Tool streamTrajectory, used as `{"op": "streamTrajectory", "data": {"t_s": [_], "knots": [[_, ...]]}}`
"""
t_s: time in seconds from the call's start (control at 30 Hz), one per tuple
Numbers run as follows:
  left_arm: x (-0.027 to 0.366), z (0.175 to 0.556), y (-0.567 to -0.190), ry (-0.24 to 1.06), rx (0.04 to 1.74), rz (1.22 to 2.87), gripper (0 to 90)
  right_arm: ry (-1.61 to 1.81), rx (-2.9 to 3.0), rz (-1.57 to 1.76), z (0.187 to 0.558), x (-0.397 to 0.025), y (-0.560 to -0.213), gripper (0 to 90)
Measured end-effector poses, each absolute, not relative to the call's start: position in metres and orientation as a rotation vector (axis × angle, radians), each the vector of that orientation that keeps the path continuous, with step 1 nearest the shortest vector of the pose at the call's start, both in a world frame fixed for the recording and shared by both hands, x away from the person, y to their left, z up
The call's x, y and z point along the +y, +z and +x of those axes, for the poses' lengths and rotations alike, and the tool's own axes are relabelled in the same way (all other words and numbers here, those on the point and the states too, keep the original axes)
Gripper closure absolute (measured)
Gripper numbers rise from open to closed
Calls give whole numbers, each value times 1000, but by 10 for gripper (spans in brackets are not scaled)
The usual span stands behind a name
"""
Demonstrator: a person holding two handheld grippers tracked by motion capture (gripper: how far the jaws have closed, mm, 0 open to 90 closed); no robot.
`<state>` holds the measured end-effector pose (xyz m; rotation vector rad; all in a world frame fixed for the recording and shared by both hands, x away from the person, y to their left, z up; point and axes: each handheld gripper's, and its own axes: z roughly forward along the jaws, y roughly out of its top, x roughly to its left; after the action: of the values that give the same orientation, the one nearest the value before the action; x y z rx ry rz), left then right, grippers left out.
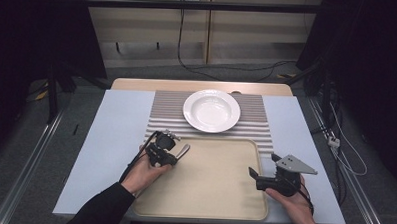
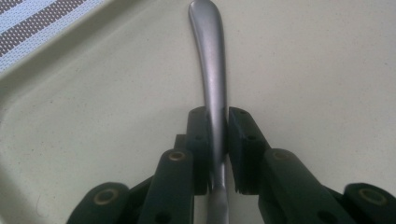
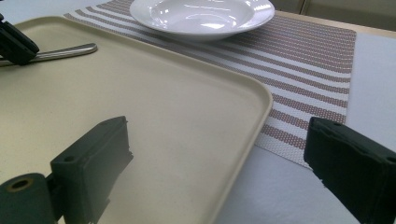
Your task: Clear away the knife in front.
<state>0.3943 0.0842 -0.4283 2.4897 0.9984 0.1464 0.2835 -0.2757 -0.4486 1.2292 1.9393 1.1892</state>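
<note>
Clamped in the left gripper — metal utensil handle, long axis running straight out ahead between the jaws, low over the tray near its far-left corner. Farther right, right gripper spread wide and empty at the tray's right edge — clearly the farther one from the handle, white plate beyond on the striped mat.

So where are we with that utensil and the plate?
Done: the left tool has clamped the metal utensil handle over the beige tray. In hand: carrying it. Left: placing it, probably by the white plate on the striped mat. The right tool waits open at the tray's right edge.
</note>
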Motion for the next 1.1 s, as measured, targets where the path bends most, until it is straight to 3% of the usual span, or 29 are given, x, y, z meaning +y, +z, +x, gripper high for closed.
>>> {"op": "streamTrajectory", "data": {"t_s": [0.33, 0.4, 0.57, 0.7, 0.87, 1.0, 1.1], "knots": [[88, 395, -429, 147, 949, 2492, 743, 1189, 1940, 1224, 283, -276, -449, 72], [88, 395, -429, 138, 918, 2500, 765, 1189, 1943, 1222, 283, -275, -449, 72], [87, 391, -426, 181, 847, 2461, 612, 1193, 1947, 1222, 284, -275, -449, 72], [86, 390, -424, 245, 827, 2379, 393, 1198, 1951, 1219, 284, -275, -449, 72], [83, 391, -425, 231, 791, 2364, 210, 1203, 1953, 1219, 285, -275, -449, 72], [83, 388, -422, 210, 727, 2333, 224, 1207, 1954, 1220, 285, -275, -449, 72], [77, 384, -423, 185, 672, 2327, 307, 1207, 1955, 1221, 286, -275, -450, 72]]}}
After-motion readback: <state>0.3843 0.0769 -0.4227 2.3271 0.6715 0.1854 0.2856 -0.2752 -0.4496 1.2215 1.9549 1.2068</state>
